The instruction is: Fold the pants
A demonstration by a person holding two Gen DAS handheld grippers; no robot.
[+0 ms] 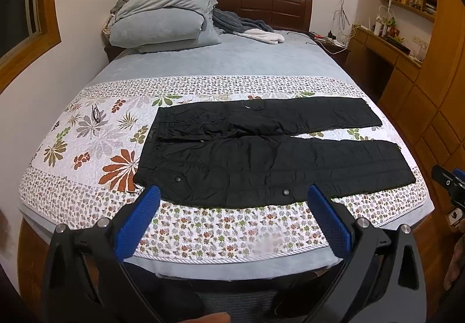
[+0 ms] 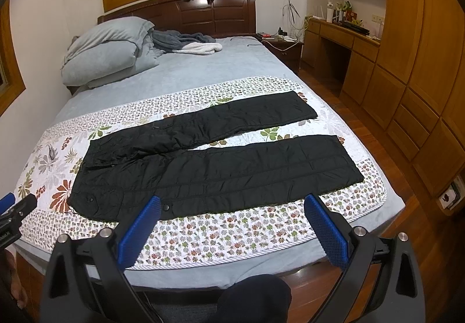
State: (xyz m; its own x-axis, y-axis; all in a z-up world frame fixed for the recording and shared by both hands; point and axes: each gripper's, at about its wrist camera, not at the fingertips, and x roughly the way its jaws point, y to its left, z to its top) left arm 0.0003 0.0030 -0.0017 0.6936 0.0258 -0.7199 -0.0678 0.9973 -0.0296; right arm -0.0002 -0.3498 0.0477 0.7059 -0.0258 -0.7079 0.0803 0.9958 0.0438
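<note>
The left hand-held gripper [image 1: 232, 198] and right hand-held gripper [image 2: 232, 206] hover spread and empty. Just ahead, black pants [image 1: 261, 157] lie flat on the bed [image 1: 221, 61]; probably soft, light, best pinched at waistband and hem.

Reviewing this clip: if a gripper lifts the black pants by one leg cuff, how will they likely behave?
The black pants look quilted and creased, so they would probably drape and sag rather than hold shape. Their padded look suggests some bulk, so folds may spring open. Lying flat on the floral quilt, they would likely drag rather than slide.
</note>
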